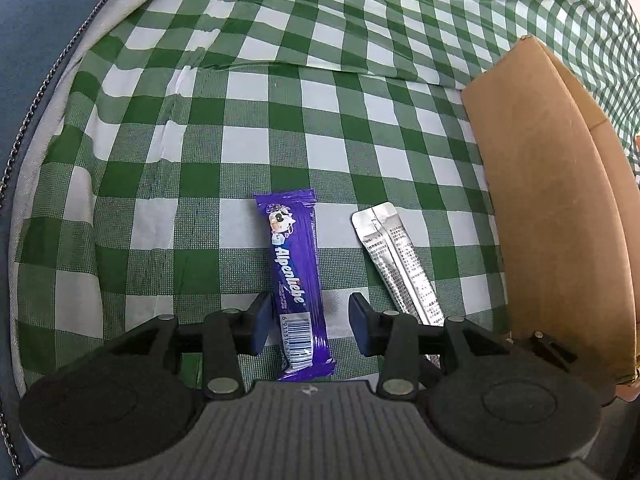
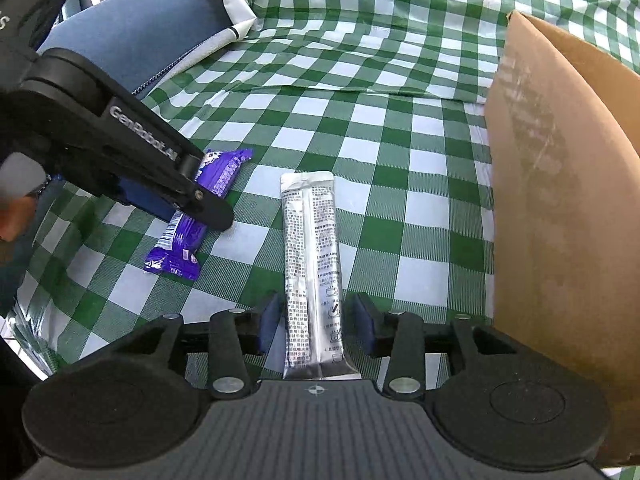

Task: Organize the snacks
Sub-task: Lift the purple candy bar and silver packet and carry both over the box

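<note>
Straddling a purple foil-wrapped Alpenliebe candy bar point(image 1: 298, 280), the left gripper point(image 1: 308, 322) stands partly open, its blue pads clear of the wrapper on both sides, so it has hold of nothing; the bar lies flat on the green-and-white checked tablecloth point(image 1: 200, 140), running straight ahead from between the jaws. The right gripper point(image 2: 316, 322) is set the same way over a silver foil stick sachet with black print point(image 2: 314, 264): jaws partly open, the sachet lying lengthwise between them, pads close to its edges but not pressing as far as the right wrist view shows. From the left gripper the sachet sits just to the right of the candy bar, apart from it; from the right gripper the candy bar is ahead and to the left, under the other tool's black fingers. A brown cardboard box point(image 2: 560, 200) stands to the right of both grippers, near the sachet, its wall facing the cameras and its inside hidden, so whether anything is already packed cannot be told. Judged from this, the organizing is at an early or middle point: both visible snacks lie on the cloth, neither lifted nor placed. Counted: one candy bar, one sachet, one box, two grippers. A white pen-like object point(image 2: 236, 32) lies far ahead at the cloth's edge.
</note>
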The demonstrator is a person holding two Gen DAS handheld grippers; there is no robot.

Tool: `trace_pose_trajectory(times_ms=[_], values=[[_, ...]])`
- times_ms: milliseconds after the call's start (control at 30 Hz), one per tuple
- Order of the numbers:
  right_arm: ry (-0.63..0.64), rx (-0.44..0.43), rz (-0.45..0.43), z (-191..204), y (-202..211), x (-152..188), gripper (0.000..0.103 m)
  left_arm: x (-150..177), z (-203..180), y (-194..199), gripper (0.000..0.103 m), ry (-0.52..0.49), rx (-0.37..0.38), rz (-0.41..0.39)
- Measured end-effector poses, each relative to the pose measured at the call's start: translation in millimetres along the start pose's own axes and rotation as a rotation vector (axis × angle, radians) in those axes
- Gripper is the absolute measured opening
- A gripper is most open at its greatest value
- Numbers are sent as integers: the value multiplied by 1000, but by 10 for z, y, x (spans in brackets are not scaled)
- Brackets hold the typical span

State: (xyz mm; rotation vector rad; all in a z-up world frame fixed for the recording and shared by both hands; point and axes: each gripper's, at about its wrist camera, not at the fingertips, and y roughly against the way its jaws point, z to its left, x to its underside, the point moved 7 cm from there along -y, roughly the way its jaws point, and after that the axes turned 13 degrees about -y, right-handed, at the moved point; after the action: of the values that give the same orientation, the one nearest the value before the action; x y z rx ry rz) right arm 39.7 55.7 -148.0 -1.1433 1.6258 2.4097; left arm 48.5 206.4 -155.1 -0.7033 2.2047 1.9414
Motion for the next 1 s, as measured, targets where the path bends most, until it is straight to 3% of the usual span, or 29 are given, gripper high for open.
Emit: trace_pose_trajectory(times_ms=[267,367,433,467,567,833,1000], values=[[13,1,-14,1,10,-8,43,14,6,-7,46,-18,-7,1],[36,0,-27,18,26,-1,31,0,-4,-23,45,-26,-7,5],[44,2,-32,23,33,0,29,-3,-3,-26,35,-32,-15,10],[45,5,-37,26,44,-11,26,-12,-3,-38,23,-31,-17,14],[45,6,-77,46,143,-76,24,-28,2,-11,22,-17,-5,8],[73,5,-241,91,623,-296,22,-179,-116,362,22,-6,22,-153],[94,9,-371,17,1038,-425,22,-335,-347,734,22,-20,77,-322]])
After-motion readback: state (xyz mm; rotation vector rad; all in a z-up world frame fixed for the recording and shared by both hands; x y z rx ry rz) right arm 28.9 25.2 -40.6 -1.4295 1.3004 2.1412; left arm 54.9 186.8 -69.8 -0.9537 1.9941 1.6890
